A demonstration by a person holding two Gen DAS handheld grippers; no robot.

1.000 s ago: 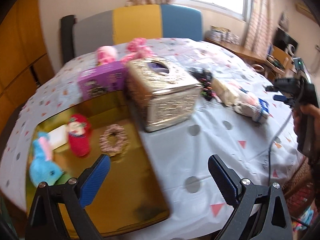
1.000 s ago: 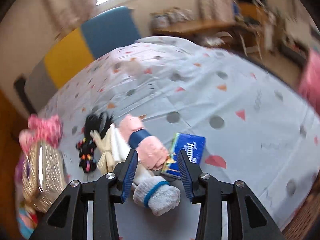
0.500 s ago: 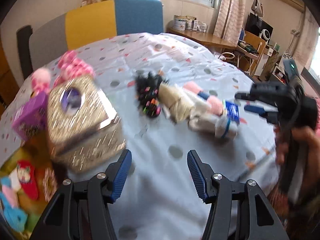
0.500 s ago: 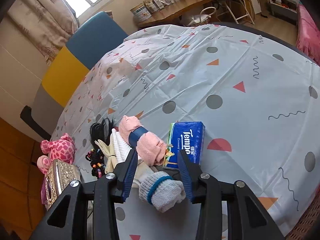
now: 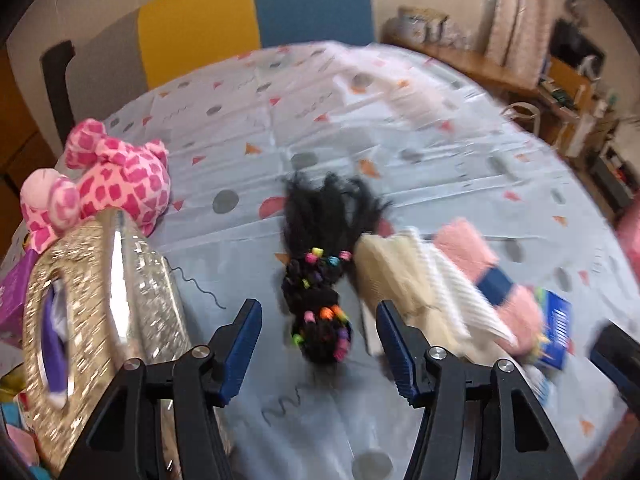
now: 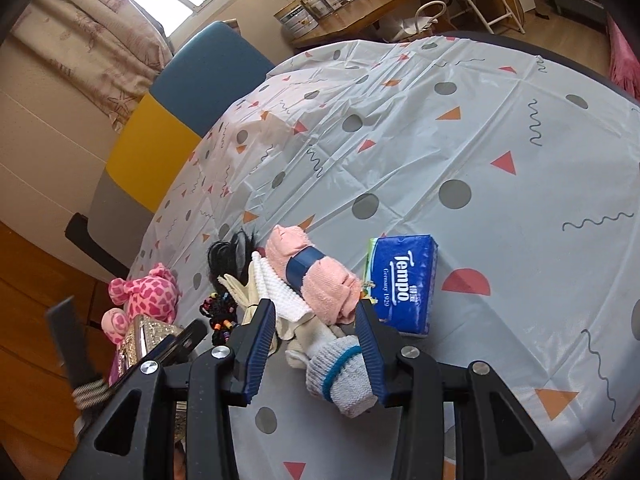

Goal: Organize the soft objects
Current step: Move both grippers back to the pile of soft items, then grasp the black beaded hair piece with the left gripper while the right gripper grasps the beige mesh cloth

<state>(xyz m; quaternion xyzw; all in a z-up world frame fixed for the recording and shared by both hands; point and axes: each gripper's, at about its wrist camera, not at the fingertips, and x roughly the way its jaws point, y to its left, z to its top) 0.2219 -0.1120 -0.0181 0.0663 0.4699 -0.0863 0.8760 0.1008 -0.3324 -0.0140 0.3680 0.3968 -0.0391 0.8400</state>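
A black hairpiece with coloured beads (image 5: 320,312) lies on the dotted tablecloth (image 5: 320,120). My left gripper (image 5: 318,348) hovers over it, open, with the beaded end between the blue pads and a gap on each side. To its right lies a pile: cream knitted gloves (image 5: 420,280), a pink rolled towel with a blue band (image 5: 476,256) and a grey sock (image 6: 340,376). My right gripper (image 6: 314,348) stands open over that pile, the sock and gloves (image 6: 276,292) between its fingers. A pink spotted plush (image 5: 108,184) sits at the left.
A glittery gold tissue box (image 5: 100,300) stands close to the left fingers, a purple box (image 5: 12,292) behind it. A blue Tempo tissue pack (image 6: 404,284) lies right of the towel (image 6: 316,276). A grey, yellow and blue chair back (image 5: 256,28) rises beyond the table.
My left gripper swung from the gold tray, past the tissue box, to over the black hairpiece, and its jaws narrowed. The right gripper stayed over the pile and only rolled a little.
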